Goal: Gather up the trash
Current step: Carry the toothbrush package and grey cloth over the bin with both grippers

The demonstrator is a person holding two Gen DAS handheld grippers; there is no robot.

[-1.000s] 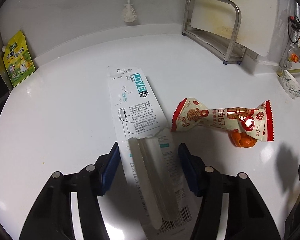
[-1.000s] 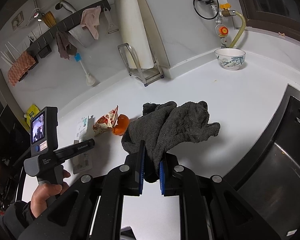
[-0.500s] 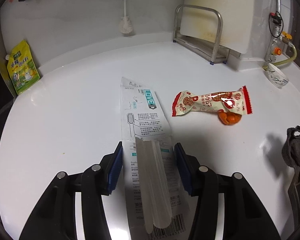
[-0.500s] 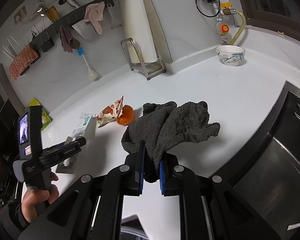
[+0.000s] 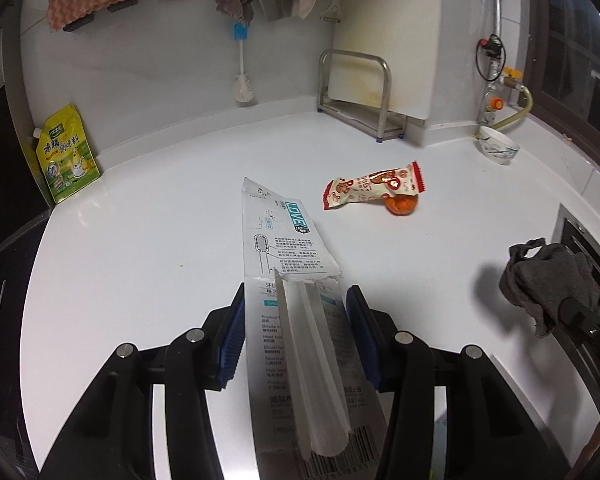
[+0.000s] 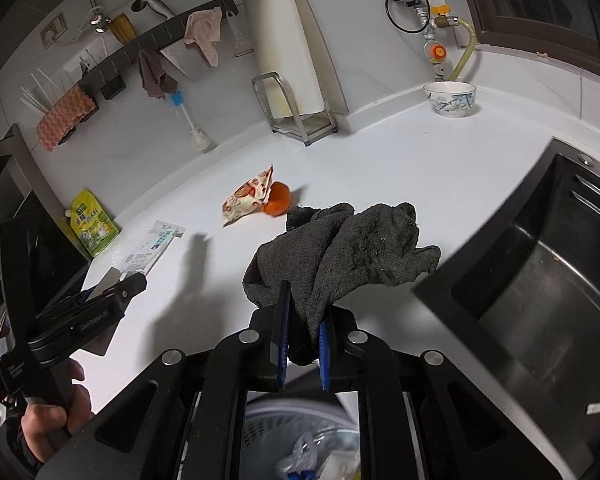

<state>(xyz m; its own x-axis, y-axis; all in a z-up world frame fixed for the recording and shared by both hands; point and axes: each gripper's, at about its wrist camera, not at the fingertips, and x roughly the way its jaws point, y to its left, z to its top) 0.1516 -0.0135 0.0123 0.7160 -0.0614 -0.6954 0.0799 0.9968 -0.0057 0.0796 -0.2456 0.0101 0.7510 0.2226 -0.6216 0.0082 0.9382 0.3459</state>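
Trash bin [image 6: 300, 448] below us already holds scraps. Our right tool [image 6: 303, 354] pinches a grey cloth [image 6: 340, 248]. Our left tool [image 5: 296, 332] straddles the toothbrush packet [image 5: 284, 240], jaws wide; contact is unclear. Farther along the worktop [image 5: 160, 208], a snack wrapper [image 5: 374, 190] and orange peel [image 5: 400, 205] remain uncollected.

**White bench, bright wrappers**

The bench [image 5: 148, 216] is glossy white. The toothbrush packet [image 5: 278, 236] is white with teal lettering and a black barcode. The snack wrapper [image 5: 374, 190] is cream with red patterns and red ends, beside an orange fruit [image 5: 400, 205]. The rag [image 6: 352, 248] is dark grey. The pouch [image 5: 66, 158] is yellow-green. Both tongs [image 5: 296, 336] [image 6: 303, 344] are black with blue pads.
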